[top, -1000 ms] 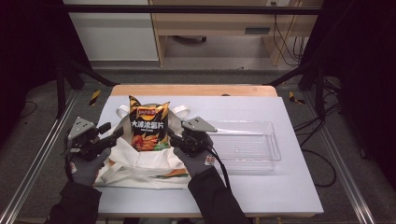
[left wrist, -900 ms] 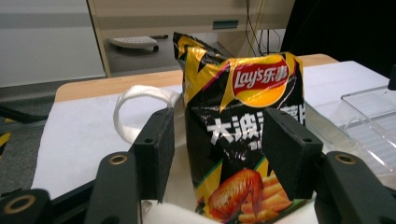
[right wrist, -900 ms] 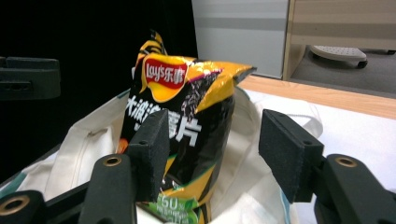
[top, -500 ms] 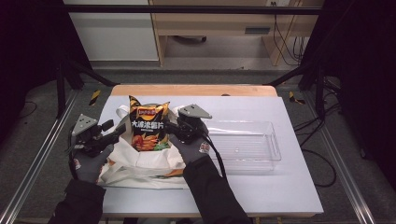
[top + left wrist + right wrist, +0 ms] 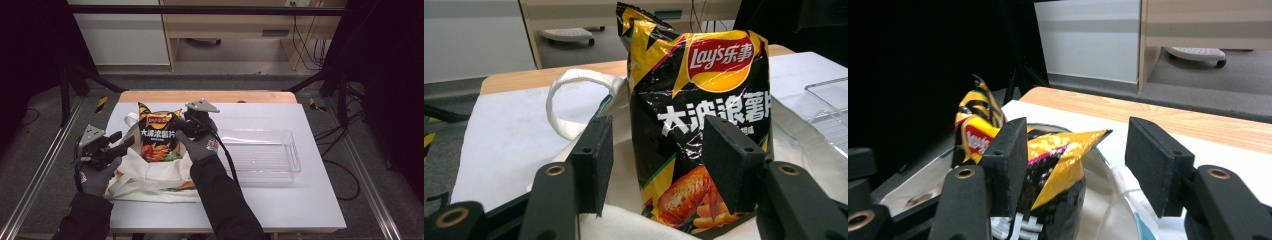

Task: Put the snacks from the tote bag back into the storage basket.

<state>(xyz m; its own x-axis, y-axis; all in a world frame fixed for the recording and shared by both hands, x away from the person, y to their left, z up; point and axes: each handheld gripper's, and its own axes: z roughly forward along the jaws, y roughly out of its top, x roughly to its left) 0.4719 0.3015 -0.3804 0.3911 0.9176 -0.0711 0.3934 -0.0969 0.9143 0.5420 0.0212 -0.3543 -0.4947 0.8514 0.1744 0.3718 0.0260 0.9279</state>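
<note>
Chip bag [image 5: 157, 137] stood upright in the mouth of the white tote bag [image 5: 150, 175], which lay on the white surface [image 5: 310, 200]. Left tongs [image 5: 122, 142] spread at the tote's left edge, pinching nothing. Right tongs [image 5: 182, 125] spread beside the chip bag's top right corner, not pressing it. Clear tray [image 5: 265, 155] just right of the tote.

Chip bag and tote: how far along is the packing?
Partly done: the chip bag stands with its lower end in the mouth of the tote bag, most of it above the cloth. In hand: the right gripper is at the bag's top corner, jaws open around it; the left gripper, also open, is by the tote's edge. Left: push the chips fully in. The clear tray holds nothing.
</note>
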